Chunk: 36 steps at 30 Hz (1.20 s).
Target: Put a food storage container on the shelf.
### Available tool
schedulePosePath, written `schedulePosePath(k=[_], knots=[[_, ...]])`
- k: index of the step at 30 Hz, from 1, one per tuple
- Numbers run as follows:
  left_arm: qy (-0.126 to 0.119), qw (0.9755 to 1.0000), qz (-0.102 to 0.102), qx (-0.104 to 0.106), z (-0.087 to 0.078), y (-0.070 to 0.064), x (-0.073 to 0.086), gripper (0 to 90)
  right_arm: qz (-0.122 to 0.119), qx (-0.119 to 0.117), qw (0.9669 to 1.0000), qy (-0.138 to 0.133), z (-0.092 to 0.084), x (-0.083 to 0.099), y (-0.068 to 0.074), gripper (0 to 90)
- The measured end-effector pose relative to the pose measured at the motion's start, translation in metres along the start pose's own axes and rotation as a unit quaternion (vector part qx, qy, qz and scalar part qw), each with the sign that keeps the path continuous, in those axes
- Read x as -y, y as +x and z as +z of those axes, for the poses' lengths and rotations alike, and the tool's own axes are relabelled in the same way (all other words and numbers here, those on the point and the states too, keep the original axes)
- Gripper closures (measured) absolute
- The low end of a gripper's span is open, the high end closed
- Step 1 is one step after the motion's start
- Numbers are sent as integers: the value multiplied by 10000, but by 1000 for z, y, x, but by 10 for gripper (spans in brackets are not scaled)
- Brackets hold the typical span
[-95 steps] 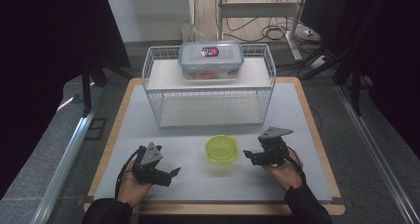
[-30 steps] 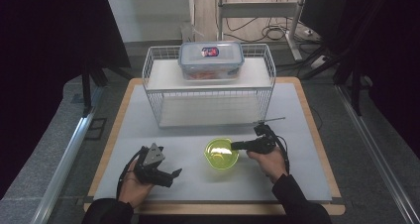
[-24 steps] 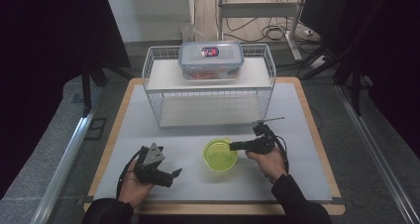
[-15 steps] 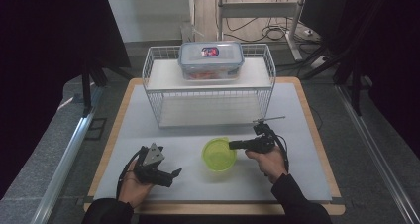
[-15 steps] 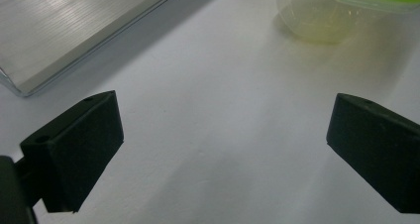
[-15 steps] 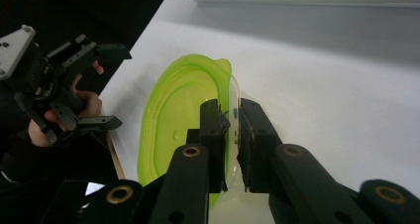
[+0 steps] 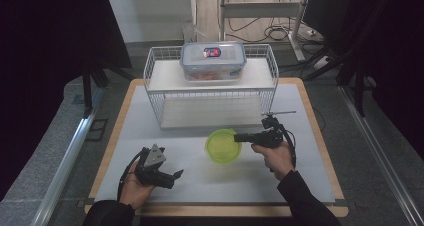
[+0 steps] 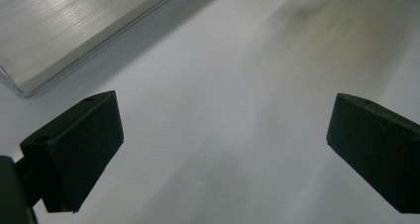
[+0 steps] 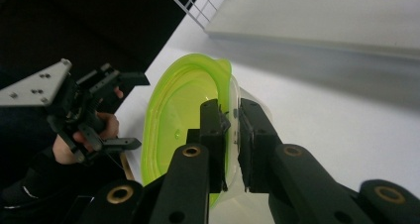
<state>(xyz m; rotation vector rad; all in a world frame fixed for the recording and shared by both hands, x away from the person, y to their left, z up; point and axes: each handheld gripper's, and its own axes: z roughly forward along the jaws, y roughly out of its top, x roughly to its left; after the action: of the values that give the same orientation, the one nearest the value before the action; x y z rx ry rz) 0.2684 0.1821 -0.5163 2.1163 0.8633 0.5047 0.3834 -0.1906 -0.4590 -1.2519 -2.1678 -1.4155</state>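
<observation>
A clear bowl with a lime-green lid (image 7: 222,145) is at the middle of the white mat, in front of the wire rack. My right gripper (image 7: 238,137) reaches it from the right and is shut on its rim. In the right gripper view one jaw lies over the green lid (image 9: 178,115) and the other against the clear wall (image 9: 257,102), the right gripper (image 9: 232,116) clamping the edge. The bowl looks slightly raised, with a soft shadow on the mat below it. My left gripper (image 7: 172,178) rests at the front left, open and empty, its left gripper (image 8: 223,130) jaws wide apart over bare mat.
A white wire rack (image 7: 155,93) stands at the back of the mat, with a clear latched food box (image 7: 212,61) on its top shelf. The rack's lower shelf edge (image 8: 74,35) lies ahead of my left gripper. The wooden table border (image 7: 325,151) frames the mat.
My right gripper has moved left from beside the bowl and shut on its rim. The bowl has shifted slightly toward the rack. The left gripper has stayed put.
</observation>
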Motion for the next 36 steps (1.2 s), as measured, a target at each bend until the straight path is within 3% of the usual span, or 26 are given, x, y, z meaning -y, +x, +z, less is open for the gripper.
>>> schedulePosePath(k=[19, 36], knots=[[-33, 10000, -9, 2, 0, 0, 0, 11, -168, -162, 9993, -292, -28, -39, 29, 823], [-25, 10000, 13, 0, 0, 0, 0, 11, -111, -454, 9978, -474, -47, -71, 51, 828]])
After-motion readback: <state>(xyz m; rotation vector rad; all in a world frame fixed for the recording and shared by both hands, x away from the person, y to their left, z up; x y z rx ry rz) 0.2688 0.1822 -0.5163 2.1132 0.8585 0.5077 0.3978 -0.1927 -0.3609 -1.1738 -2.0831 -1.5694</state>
